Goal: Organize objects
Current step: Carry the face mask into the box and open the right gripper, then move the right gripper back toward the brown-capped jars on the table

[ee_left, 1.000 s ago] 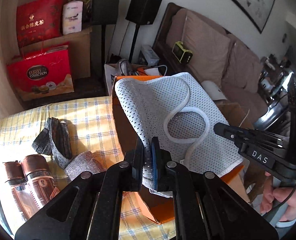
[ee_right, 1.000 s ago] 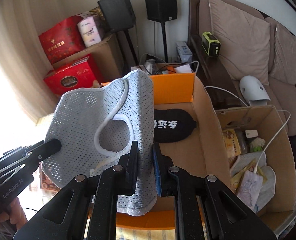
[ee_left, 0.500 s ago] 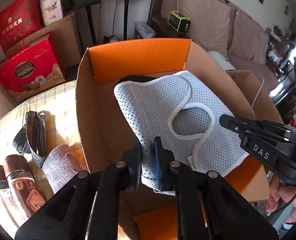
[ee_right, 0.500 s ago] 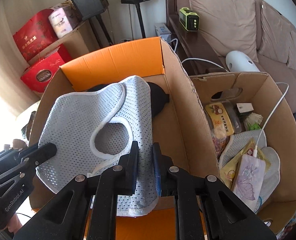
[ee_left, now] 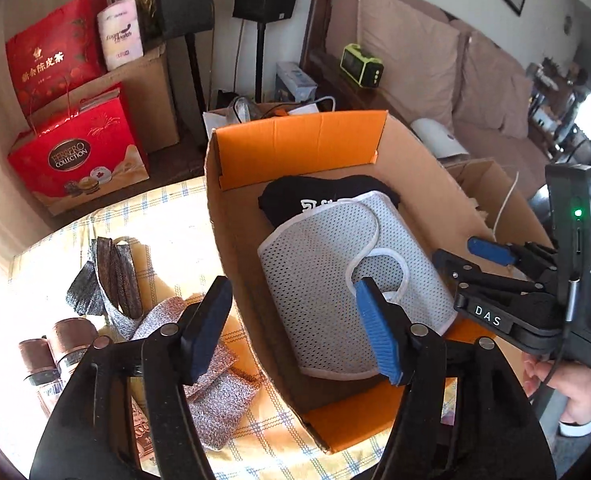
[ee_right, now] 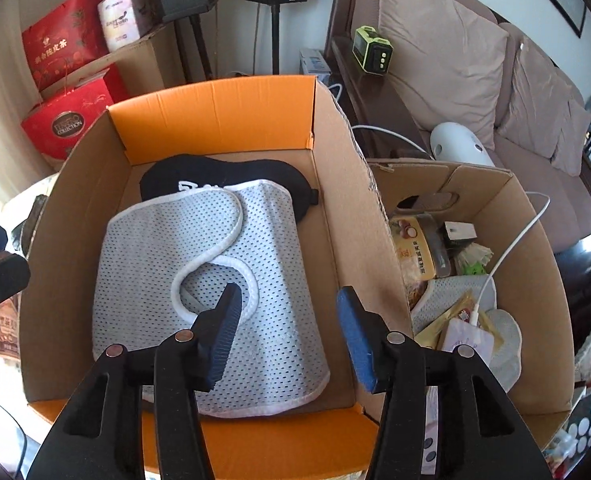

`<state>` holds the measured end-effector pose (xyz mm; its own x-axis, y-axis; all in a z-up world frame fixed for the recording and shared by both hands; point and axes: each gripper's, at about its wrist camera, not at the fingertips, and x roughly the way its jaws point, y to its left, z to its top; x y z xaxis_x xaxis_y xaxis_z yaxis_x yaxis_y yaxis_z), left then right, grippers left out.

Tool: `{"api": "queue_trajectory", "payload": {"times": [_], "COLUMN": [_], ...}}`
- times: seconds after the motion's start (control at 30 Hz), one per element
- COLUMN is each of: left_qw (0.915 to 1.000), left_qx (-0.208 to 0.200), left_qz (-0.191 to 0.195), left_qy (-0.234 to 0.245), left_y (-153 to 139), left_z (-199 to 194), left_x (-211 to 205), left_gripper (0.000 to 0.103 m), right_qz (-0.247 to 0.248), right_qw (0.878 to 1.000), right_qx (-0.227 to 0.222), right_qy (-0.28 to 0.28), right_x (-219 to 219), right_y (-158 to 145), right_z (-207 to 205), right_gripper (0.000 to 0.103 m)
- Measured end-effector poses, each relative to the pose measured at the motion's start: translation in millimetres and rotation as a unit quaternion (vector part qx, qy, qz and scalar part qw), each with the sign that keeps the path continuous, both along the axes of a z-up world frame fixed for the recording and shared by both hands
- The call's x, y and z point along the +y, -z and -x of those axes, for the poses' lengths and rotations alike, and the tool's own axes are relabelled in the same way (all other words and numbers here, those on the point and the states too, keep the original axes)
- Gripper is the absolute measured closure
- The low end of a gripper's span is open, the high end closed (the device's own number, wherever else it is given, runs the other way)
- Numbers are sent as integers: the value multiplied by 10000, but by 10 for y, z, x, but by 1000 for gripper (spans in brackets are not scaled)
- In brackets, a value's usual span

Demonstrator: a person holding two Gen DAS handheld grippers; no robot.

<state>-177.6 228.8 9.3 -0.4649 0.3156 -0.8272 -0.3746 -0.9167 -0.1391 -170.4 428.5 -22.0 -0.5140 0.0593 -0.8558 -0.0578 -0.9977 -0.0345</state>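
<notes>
- The white mesh garment (ee_right: 211, 292) lies flat on the floor of the orange-flapped cardboard box (ee_right: 215, 116), partly covering a black cloth with white lettering (ee_right: 199, 178) at the far end.
- Both tongs are opening. The left tongs (ee_left: 291, 328) and the right tongs (ee_right: 287, 336) are spread, with nothing pinched; the garment rests below them, free.
- Judged next: the grey knit cloths (ee_left: 215, 384) and dark straps (ee_left: 111, 276) on the checked counter cloth (ee_left: 167, 208) wait outside the box. They lie to the left of it, beside the left tongs, so that hand is nearer.
- The left view alone shows those cloths and two brown jars (ee_left: 59, 344). The right view alone shows a second carton (ee_right: 495, 216) filled with packets and a white cable.
</notes>
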Motion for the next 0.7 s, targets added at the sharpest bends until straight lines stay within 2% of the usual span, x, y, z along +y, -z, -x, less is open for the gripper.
{"api": "queue_trajectory", "payload": {"times": [0.1,0.23,0.4,0.47,0.7], "left_qw": [10000,9995,9983,9981,9950], "left_qx": [6,187,253,246,252], "left_qz": [-69,171,371,366,571], "left_qy": [-71,-189,-381,-431,-778], "left_y": [-93,-154,-153,-144,-39], "left_z": [1,-48,-84,-91,-147], "left_x": [-191,-422,-785,-941,-1450], "left_gripper": [32,21,18,9,4], "right_qz": [60,206,297,314,436], "right_qw": [9998,9987,9963,9951,9900], "right_qx": [94,183,276,320,302], "right_qy": [-142,-429,-757,-884,-1305], "right_x": [-96,-311,-650,-782,-1224], "right_y": [-138,-297,-410,-442,-458], "right_z": [-27,-63,-104,-119,-120], "right_gripper": [49,49,49,49,49]}}
